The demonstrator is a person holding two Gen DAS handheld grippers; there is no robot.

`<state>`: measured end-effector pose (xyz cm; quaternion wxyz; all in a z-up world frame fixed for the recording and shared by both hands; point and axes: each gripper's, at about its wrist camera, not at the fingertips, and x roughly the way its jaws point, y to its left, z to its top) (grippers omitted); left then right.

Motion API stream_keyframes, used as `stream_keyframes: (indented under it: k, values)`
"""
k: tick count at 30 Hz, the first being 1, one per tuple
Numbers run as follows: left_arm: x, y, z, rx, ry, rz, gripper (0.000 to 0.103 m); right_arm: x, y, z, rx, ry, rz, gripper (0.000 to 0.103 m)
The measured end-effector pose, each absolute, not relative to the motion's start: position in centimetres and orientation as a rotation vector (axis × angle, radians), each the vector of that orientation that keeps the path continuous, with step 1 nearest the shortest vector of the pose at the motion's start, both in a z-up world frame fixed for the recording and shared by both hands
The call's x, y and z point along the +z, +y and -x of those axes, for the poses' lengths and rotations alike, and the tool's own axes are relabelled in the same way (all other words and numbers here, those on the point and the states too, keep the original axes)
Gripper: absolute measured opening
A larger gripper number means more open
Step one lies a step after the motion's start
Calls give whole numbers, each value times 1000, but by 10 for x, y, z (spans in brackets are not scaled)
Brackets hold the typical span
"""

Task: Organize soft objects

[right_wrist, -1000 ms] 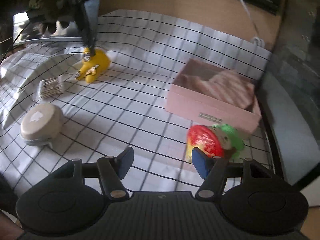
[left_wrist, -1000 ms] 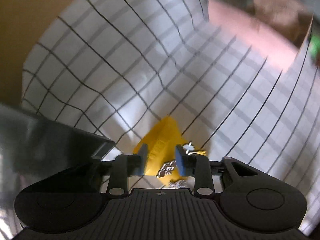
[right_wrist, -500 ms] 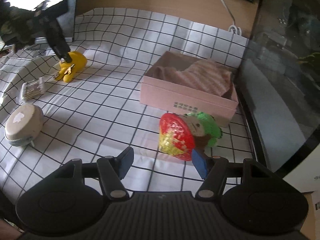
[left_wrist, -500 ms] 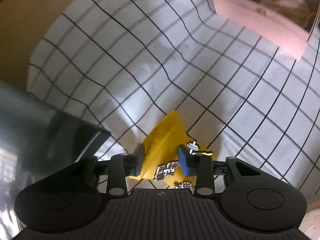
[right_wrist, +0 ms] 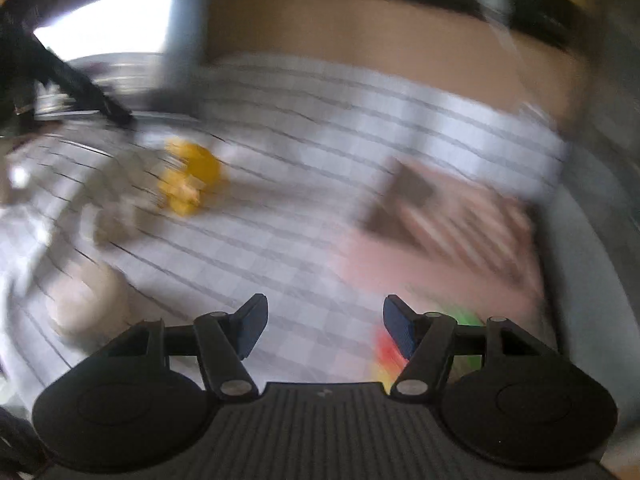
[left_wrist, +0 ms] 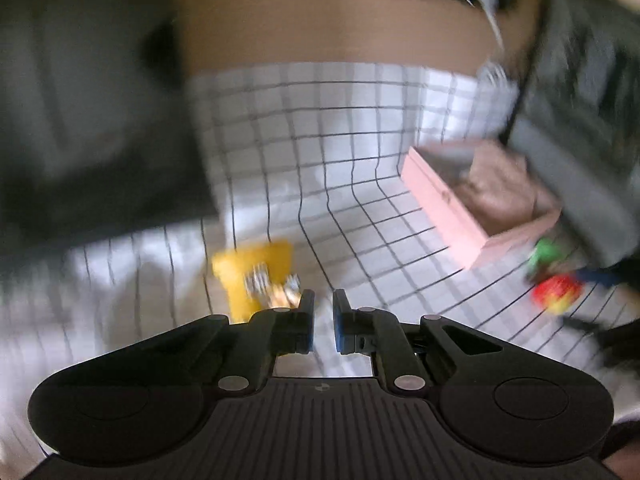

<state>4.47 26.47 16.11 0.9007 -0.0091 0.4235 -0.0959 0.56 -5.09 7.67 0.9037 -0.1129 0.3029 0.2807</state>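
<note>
Both views are blurred by motion. A yellow soft toy [left_wrist: 256, 276] lies on the checked cloth [left_wrist: 320, 140], just left of my left gripper [left_wrist: 323, 308]. Its jaws are closing to shut with nothing between them. In the right wrist view the yellow toy [right_wrist: 192, 176] sits apart from the left gripper's black arm at the upper left. My right gripper [right_wrist: 324, 324] hangs open and empty over the cloth. A red, yellow and green toy [right_wrist: 384, 352] lies beside its right finger. The pink box [right_wrist: 440, 248] holds a striped cloth [right_wrist: 472, 224].
A beige round object [right_wrist: 88, 300] sits at the left on the cloth. A dark appliance [left_wrist: 80, 120] stands at the left and a dark cabinet [left_wrist: 580, 120] at the right beside the pink box [left_wrist: 444, 208]. A wooden wall closes the back.
My left gripper has let go of the yellow toy, lifted, rolled and shut empty; the toy now lies beside it. My right gripper shifted slightly and stayed open.
</note>
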Motion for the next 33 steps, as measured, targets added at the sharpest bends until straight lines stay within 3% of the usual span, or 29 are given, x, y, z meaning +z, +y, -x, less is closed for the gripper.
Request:
stream_keyframes:
  k: [5,11,18,19,20,21,24,25,33]
  values:
    - [132,293,7,-82,870,339,16,106,61,-58,876,600,393,68]
    - [117,304,51,44,875,374,16,80,195,-110,927,541,707,68]
    - [122,315,77,82,873,355,16,40,259,-150,926,599,874,69]
    - [123,314,78,83,873,354,16,36,261,-153,933,631,869,67]
    - [123,314,80,82,873,355,16,35,262,-154,942,658,861,50]
    - [124,315,81,80,871,357,16,35,260,-152,959,686,854,48]
    - [123,314,78,55,864,366,16,47,243,-134,979,673,847,28]
    - [121,313,76,41,865,372,16,53,231,-127,984,682,823,11]
    - [93,277,56,-139,923,445,16,126,97,-72,984,721,456,9]
